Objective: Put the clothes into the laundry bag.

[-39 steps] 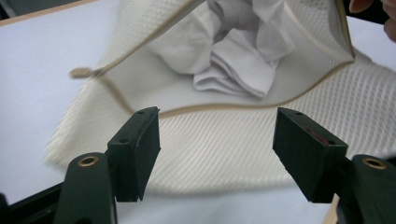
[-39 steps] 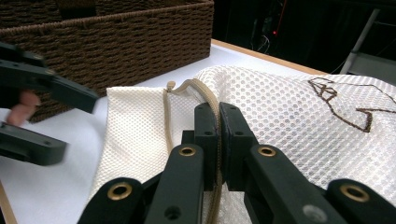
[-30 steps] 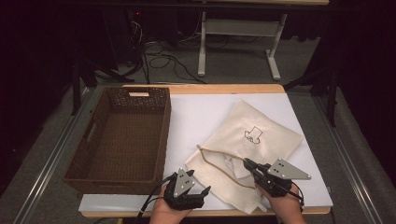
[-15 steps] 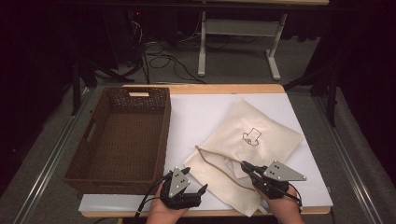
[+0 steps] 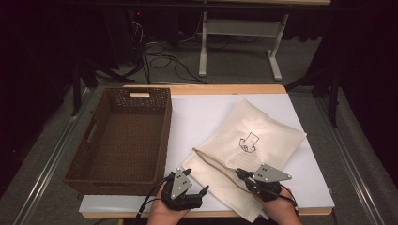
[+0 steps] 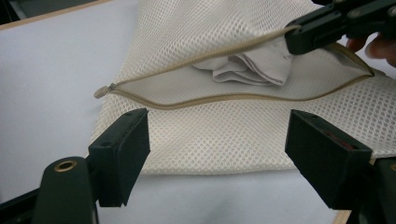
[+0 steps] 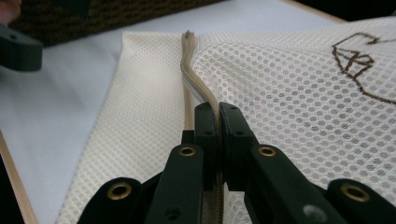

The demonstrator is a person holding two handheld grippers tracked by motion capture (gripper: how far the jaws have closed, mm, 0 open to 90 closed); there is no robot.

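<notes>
A cream mesh bag (image 5: 267, 136) with a dark printed mark lies on the white table top (image 5: 202, 117). Its zipper mouth gapes, and a pale folded cloth (image 6: 252, 65) shows inside. My right gripper (image 7: 217, 109) is shut on the upper zipper edge (image 7: 196, 79) and holds it off the lower edge. In the high view the right gripper (image 5: 240, 173) is at the bag's near side. My left gripper (image 6: 217, 140) stands open just in front of the bag's near corner, with mesh (image 6: 210, 135) beyond its jaws and nothing between the pads. The left gripper (image 5: 197, 194) is near the table's front edge.
A brown wicker basket (image 5: 136, 96) with nothing in it fills the table's left side, close to my left gripper. The table's wooden front edge (image 5: 220, 214) runs just under both hands. A metal frame (image 5: 234, 33) and cables lie on the floor behind.
My right gripper has shifted slightly left and lower, with the zipper edge still in it. The left gripper has stayed where it was.
</notes>
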